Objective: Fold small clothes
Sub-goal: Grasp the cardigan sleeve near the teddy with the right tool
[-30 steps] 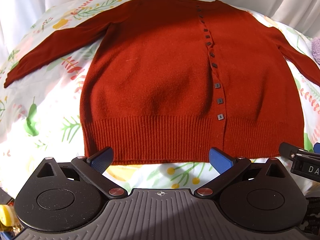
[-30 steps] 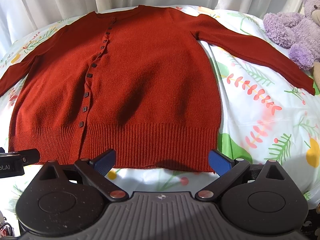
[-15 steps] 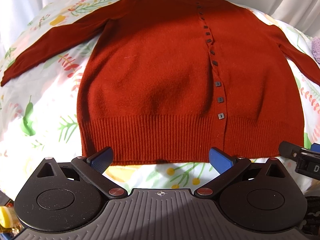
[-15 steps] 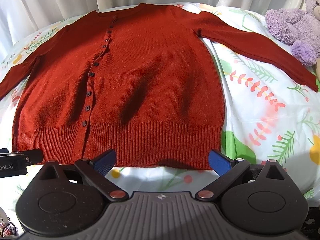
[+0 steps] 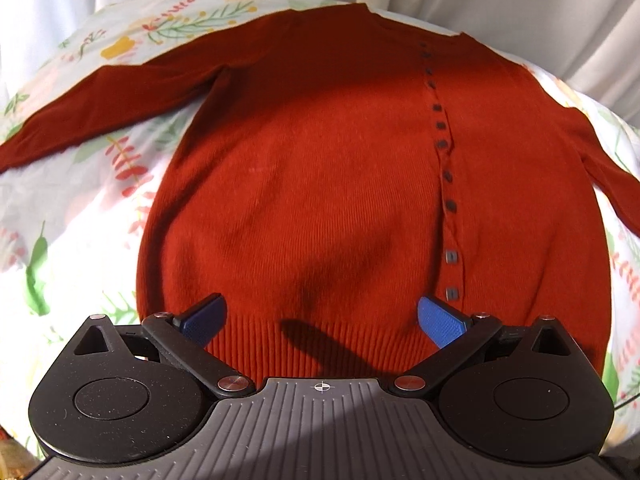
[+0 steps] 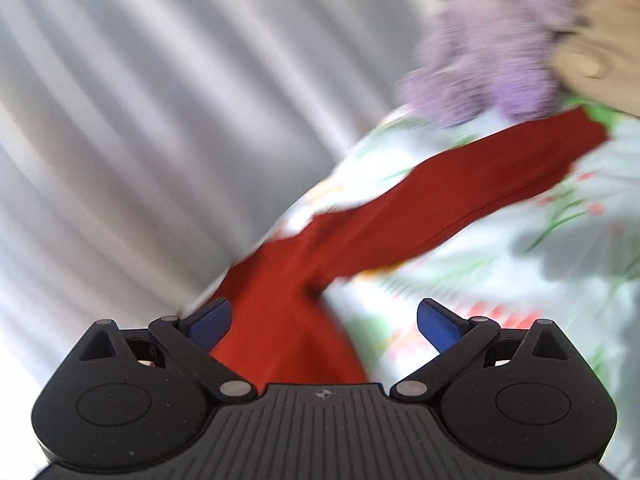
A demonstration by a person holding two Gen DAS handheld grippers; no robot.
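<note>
A rust-red buttoned cardigan [image 5: 320, 168] lies flat and face up on a floral bedsheet [image 5: 72, 208], both sleeves spread out. My left gripper [image 5: 322, 320] hovers open over the ribbed hem, with nothing between its blue pads. In the blurred right wrist view, my right gripper [image 6: 324, 322] is open above the cardigan's right shoulder, where the right sleeve [image 6: 460, 204] runs away toward the upper right. Its cuff ends close to a purple plush toy [image 6: 492, 60].
White curtains [image 6: 140, 120] hang behind the bed. A beige plush toy [image 6: 596, 40] sits beside the purple one at the bed's far right corner. The bedsheet [image 6: 520, 300] lies bare to the right of the sleeve.
My left gripper has moved forward, from just short of the hem to over it. My right gripper has swung far right and forward, from the hem to the right shoulder and sleeve.
</note>
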